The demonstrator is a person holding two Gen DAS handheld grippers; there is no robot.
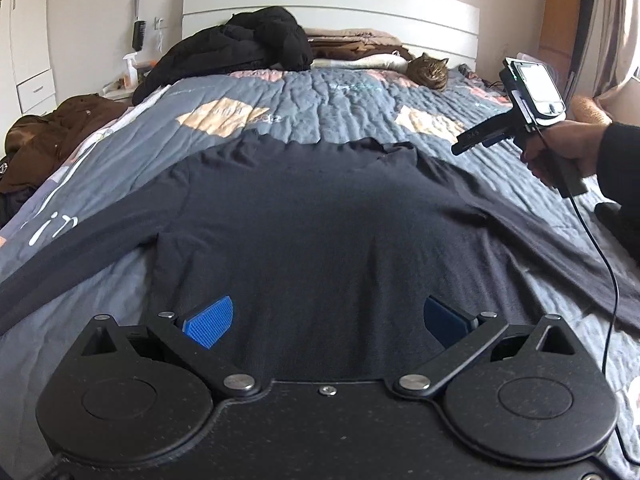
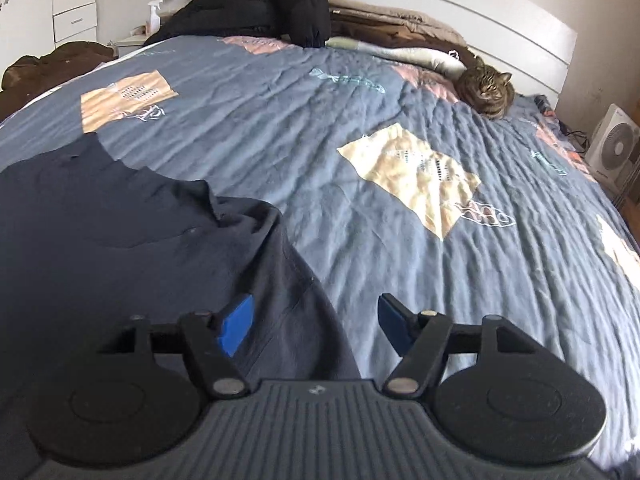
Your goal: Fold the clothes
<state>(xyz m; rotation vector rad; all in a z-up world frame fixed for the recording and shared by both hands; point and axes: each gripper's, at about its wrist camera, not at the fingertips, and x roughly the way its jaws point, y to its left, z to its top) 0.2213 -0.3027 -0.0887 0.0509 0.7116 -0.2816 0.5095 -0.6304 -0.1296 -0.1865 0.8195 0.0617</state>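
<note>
A dark navy long-sleeved shirt (image 1: pixel 320 216) lies spread flat on the bed, both sleeves stretched out to the sides. My left gripper (image 1: pixel 326 320) is open and empty, just above the shirt's lower body. My right gripper (image 2: pixel 316 324) is open and empty, over the shirt's right shoulder and sleeve (image 2: pixel 288 280). In the left wrist view the right gripper (image 1: pixel 460 148) is held in a hand above the shirt's right shoulder. The shirt's collar (image 2: pixel 216 204) lies toward the headboard.
The bed has a grey-blue quilt (image 2: pixel 360 120). A tabby cat (image 2: pixel 488 90) sits near the pillows at the far right. A black jacket (image 1: pixel 240 48) and folded blankets (image 1: pixel 352 42) lie by the headboard. A brown garment (image 1: pixel 52 136) lies at the left. A white fan (image 2: pixel 616 148) stands at the right.
</note>
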